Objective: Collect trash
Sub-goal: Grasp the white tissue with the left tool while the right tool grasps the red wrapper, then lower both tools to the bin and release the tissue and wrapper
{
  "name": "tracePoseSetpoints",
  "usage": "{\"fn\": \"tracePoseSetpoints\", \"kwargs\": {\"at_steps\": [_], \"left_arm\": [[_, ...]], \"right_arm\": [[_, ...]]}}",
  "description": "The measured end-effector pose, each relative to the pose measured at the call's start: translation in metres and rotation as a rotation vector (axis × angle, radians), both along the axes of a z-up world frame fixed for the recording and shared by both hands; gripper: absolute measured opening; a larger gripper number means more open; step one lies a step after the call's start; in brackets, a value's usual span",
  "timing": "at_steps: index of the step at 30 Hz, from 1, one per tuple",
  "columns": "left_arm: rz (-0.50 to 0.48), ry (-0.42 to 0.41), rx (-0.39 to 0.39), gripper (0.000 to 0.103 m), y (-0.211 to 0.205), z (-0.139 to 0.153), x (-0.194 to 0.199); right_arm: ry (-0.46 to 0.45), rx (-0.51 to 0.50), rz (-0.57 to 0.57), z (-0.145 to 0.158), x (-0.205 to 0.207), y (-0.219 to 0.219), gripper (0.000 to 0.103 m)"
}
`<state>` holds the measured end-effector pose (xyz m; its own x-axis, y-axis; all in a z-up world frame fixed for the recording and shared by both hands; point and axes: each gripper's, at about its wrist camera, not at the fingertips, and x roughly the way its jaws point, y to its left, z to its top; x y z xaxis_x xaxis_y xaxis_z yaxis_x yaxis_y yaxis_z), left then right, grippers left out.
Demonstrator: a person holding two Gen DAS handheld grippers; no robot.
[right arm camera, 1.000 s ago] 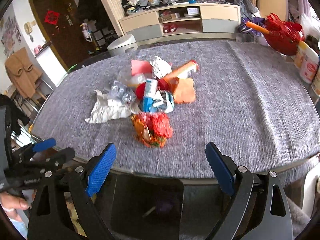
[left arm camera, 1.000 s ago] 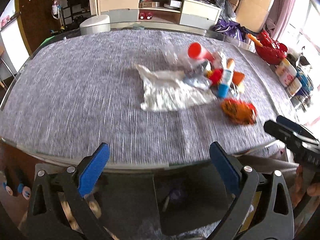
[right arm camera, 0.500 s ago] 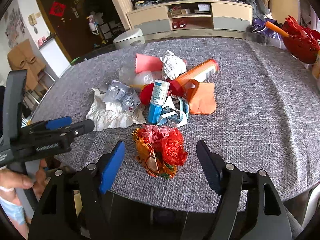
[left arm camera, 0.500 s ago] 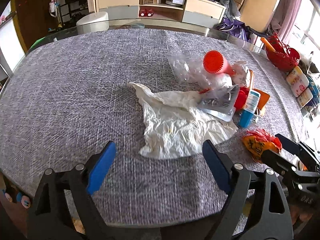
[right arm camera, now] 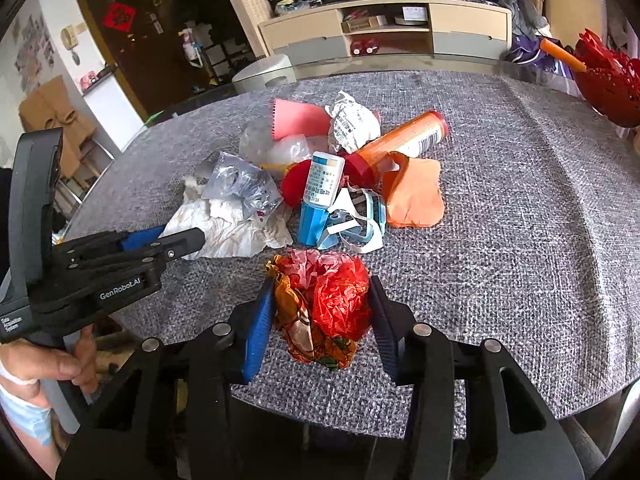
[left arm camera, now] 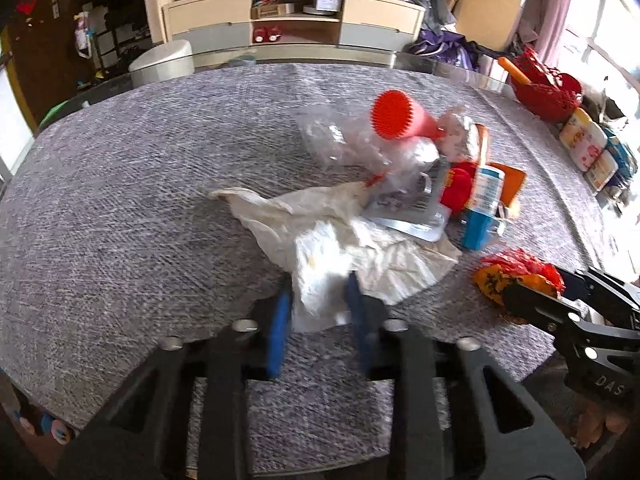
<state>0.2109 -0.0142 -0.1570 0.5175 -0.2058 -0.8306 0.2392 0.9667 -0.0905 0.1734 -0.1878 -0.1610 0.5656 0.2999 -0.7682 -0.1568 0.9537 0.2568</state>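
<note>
On the grey felt-covered table [right arm camera: 520,216] the trash sits in one loose heap: crumpled white paper [left arm camera: 352,248], a clear plastic bag [left arm camera: 340,140], an orange tube [right arm camera: 404,140], a blue-and-white bottle [right arm camera: 320,196] and an orange scrap [right arm camera: 414,196]. My left gripper [left arm camera: 318,300] has the near corner of the white paper between its blue pads, jaws closing and nearly together, paper bunched up between them. My right gripper [right arm camera: 322,312] straddles the red-and-orange crumpled wrapper [right arm camera: 324,304] at the near edge of the heap, jaws closing, both pads just touching its sides. I see a hand [right arm camera: 48,364] on the left tool's handle at the table edge
</note>
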Motion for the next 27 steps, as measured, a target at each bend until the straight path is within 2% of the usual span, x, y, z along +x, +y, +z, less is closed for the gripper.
{"fn": "tracePoseSetpoints", "kwargs": {"at_steps": [1,2,8,17,27], "left_arm": [[-0.009,0.007,-0.010,0.004,-0.001,0.000,-0.001],[-0.016,0.013,-0.019,0.002,-0.002,0.000,-0.003],[-0.014,-0.028,-0.040,0.001,0.001,0.018,-0.017],[0.007,-0.184,-0.064,0.001,0.008,0.086,-0.050],[-0.035,-0.291,-0.066,0.001,-0.003,0.140,-0.109]], "right_arm": [[-0.002,0.000,-0.001,0.001,-0.001,0.000,0.046],[-0.004,0.002,-0.001,0.002,-0.003,0.000,0.046],[-0.043,0.004,-0.007,0.018,-0.009,-0.003,0.045],[-0.115,0.002,-0.011,0.049,-0.030,0.001,0.045],[-0.211,-0.010,-0.035,0.092,-0.074,-0.005,0.045]]}}
